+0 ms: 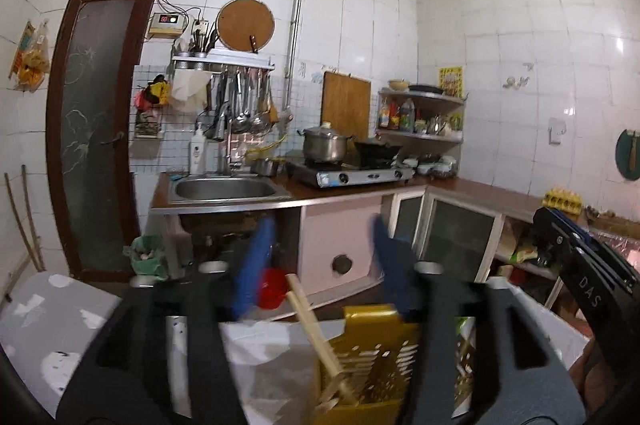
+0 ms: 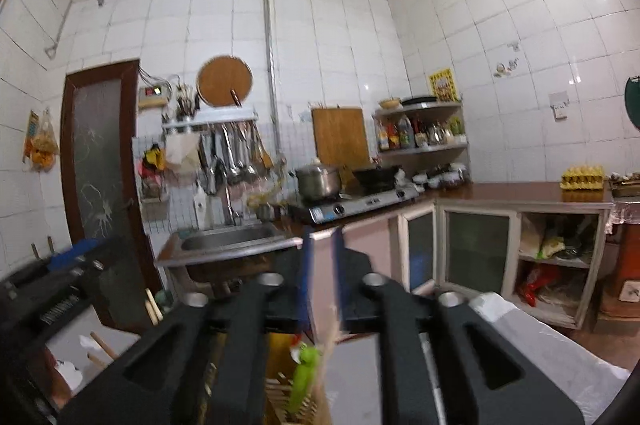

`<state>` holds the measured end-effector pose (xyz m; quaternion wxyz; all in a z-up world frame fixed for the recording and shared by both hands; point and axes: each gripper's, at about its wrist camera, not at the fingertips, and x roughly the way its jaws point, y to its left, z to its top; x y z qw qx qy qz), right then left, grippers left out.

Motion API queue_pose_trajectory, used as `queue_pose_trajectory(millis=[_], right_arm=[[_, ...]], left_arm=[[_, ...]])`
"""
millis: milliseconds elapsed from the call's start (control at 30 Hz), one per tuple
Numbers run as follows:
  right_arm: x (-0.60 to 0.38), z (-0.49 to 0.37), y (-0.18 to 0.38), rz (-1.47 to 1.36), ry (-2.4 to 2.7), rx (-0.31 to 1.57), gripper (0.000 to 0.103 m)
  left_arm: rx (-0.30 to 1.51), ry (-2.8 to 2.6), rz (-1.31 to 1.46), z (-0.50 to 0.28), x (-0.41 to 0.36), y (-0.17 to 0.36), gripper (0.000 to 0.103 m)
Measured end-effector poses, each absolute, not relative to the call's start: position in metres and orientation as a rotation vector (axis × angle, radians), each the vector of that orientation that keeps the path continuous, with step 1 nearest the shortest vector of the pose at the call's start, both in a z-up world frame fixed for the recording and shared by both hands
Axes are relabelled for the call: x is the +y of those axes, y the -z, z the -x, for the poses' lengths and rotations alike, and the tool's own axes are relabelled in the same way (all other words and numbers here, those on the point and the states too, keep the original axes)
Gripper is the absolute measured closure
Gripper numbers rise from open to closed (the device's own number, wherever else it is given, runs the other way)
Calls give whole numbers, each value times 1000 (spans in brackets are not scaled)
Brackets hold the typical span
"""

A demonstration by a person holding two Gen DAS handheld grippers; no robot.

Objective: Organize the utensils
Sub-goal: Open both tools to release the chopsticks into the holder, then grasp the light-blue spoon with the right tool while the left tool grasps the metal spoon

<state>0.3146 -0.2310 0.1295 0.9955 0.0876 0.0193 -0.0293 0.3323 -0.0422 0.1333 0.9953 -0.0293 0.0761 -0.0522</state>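
Gold utensil basket (image 1: 372,357) with chopsticks (image 1: 316,337) sits on white surface (image 1: 276,365); tiled kitchen beyond. Left gripper (image 1: 320,261) fingers spread wide; right gripper (image 2: 322,265) fingers nearly closed, contents unclear.

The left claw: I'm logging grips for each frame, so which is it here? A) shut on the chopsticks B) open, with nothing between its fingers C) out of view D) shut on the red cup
B: in the left wrist view the left claw has its blue fingers standing wide apart, and the chopsticks lean in the yellow holder below the gap, ungripped.
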Motion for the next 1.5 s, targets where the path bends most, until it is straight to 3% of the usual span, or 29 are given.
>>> queue_pose_trajectory(millis=[33,167,267,433,900,1267,1367,1433,1467,1500], right_arm=[[-235,-309,-130,-183,67,43,44],[-246,-293,-130,-185,73,99,43],[-248,-277,-125,-172,85,154,34],[-242,-247,-98,-140,72,254,24],[-196,-185,23,-104,-53,627,23],[-158,-185,65,-26,-132,835,23],[-153,-193,71,-7,-117,868,30],[-152,-198,71,-5,-118,871,40],[-151,-200,70,-2,-120,870,50],[-151,-201,69,2,-125,869,65]], left_arm=[[148,98,56,-328,-38,-136,33],[175,86,42,-306,-18,-147,17],[215,82,45,-292,0,-150,6],[321,68,65,-275,27,-128,5],[619,56,-8,-237,45,-7,5],[709,47,15,-226,55,17,5],[709,49,-1,-224,50,18,5],[715,54,-5,-225,47,19,5],[718,55,-2,-225,46,20,5],[724,59,2,-225,44,20,5]])
